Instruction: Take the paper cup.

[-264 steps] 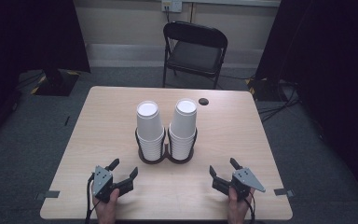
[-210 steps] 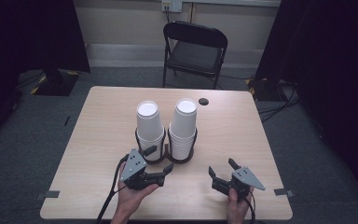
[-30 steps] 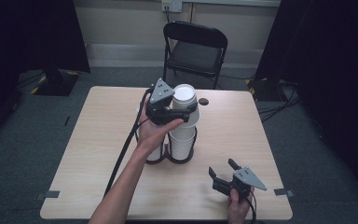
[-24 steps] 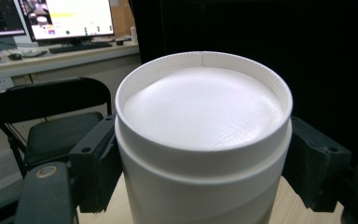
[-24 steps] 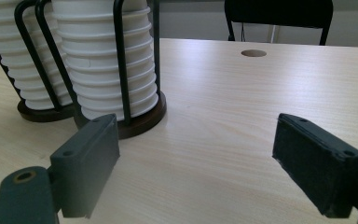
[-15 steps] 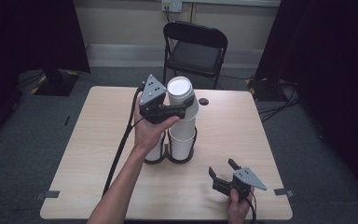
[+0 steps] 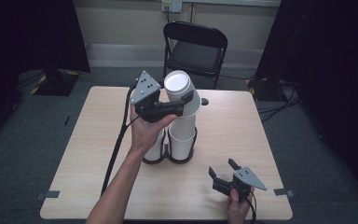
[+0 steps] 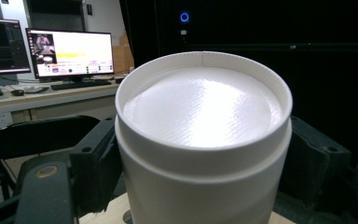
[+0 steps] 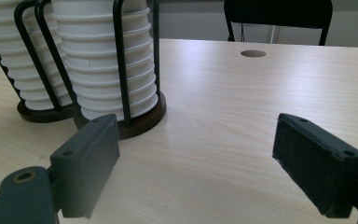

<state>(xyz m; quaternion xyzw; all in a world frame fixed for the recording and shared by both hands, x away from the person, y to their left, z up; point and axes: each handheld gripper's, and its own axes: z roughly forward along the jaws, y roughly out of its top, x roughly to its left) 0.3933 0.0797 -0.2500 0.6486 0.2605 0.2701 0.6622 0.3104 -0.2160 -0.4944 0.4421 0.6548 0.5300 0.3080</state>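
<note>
My left gripper point(image 7: 182, 103) is shut on a white paper cup point(image 7: 181, 91), held bottom-up and tilted above the right stack of cups point(image 7: 182, 139). In the left gripper view the cup point(image 8: 203, 140) stands close between both black jaws, which press its sides. A second stack point(image 7: 156, 145) stands just left of the first, both in a dark wire holder point(image 7: 167, 160) at the table's middle. My right gripper point(image 7: 221, 169) rests open near the front right edge. In the right gripper view its pads point(image 9: 91, 163) stand wide apart with bare table between them, and the holder point(image 9: 142, 121) lies ahead to the left.
A black folding chair point(image 7: 193, 46) stands behind the table's point(image 7: 242, 126) far edge. A small round hole point(image 7: 205, 101) sits in the tabletop behind the stacks. Cables trail from both grippers. Monitors on a desk point(image 8: 70, 51) show far off in the left gripper view.
The left gripper has lifted the cup higher and a little to the left above the right stack. The right gripper has stayed put.
</note>
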